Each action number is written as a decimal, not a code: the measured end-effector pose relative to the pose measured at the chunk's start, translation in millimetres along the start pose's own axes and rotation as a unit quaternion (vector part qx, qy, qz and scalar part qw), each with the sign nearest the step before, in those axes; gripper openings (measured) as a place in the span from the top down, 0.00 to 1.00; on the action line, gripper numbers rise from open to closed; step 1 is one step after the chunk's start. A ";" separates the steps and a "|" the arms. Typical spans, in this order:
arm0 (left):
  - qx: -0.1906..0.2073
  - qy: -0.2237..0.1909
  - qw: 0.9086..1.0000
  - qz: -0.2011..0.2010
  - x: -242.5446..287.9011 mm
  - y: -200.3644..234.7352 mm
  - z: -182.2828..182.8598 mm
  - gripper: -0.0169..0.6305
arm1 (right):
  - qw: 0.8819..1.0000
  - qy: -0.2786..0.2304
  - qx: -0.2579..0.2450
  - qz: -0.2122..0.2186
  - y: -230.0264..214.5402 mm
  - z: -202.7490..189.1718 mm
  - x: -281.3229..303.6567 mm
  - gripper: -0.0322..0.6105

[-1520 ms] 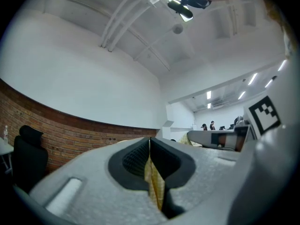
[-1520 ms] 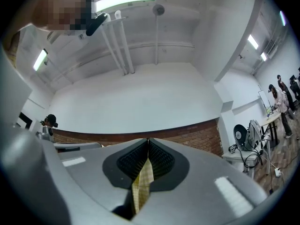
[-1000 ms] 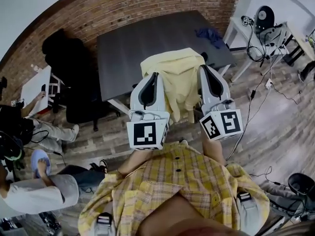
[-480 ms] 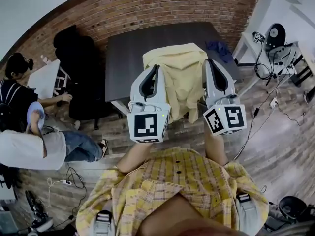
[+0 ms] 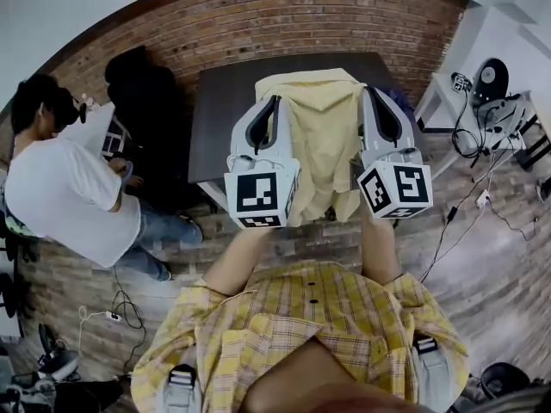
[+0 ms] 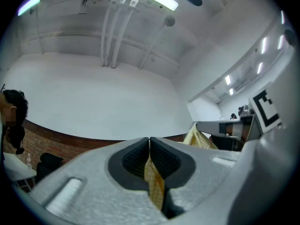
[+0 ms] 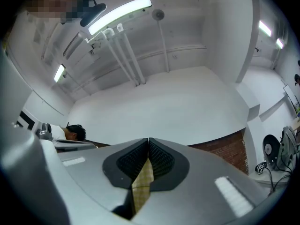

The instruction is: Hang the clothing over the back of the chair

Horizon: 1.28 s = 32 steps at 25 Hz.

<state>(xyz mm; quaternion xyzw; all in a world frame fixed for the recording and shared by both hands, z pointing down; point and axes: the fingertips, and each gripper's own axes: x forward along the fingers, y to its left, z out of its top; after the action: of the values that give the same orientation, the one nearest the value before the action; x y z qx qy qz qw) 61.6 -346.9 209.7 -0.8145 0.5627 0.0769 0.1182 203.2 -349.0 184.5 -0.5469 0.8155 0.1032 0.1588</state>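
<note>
**Left gripper** [image 6: 149, 143]: jaws clenched on a fold of yellow checked cloth, which runs down out of the pads toward the camera.

**Right gripper** [image 7: 148, 143]: jaws likewise clenched on a strip of the same cloth. Both gripper views look up at ceiling lights and a white wall, so both tools are pointing upward.

**Clothing** [image 5: 323, 136]: a pale yellow garment, pinched at its top edge, one corner per gripper. It hangs spread between them in front of the person's chest, with its lower hem loose near the marker cubes.

**Chair for hanging**: its back cannot be made out. It is probably hidden behind the hanging cloth.

**Dark table** [image 5: 219, 101]: on the far side of the garment.

**Black office chair** [image 5: 142, 93]: far left, beside the table.

**Bystander in a white shirt** [image 5: 73, 196]: left, well apart from the work.

**Handling note (judgement):** Keep both grips firm, level and apart so the cloth stays flat. Carry the top edge over to the far side of the chair back, then lower until the rail takes the weight with a similar length falling on each side. Let go only then, both sides together. An early or one-sided release would likely let the garment slide off.
</note>
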 end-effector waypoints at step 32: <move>-0.066 0.045 0.996 0.030 99.8 15.7 -69.3 0.96 | 0.997 0.055 0.001 -0.053 -46.0 -82.9 88.5 0.93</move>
<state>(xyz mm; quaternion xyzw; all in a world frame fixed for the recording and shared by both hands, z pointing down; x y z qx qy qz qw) 81.8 -461.2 248.8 -0.8060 0.5852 0.0810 0.0365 202.5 -470.9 228.8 -0.5942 0.7928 0.0642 0.1197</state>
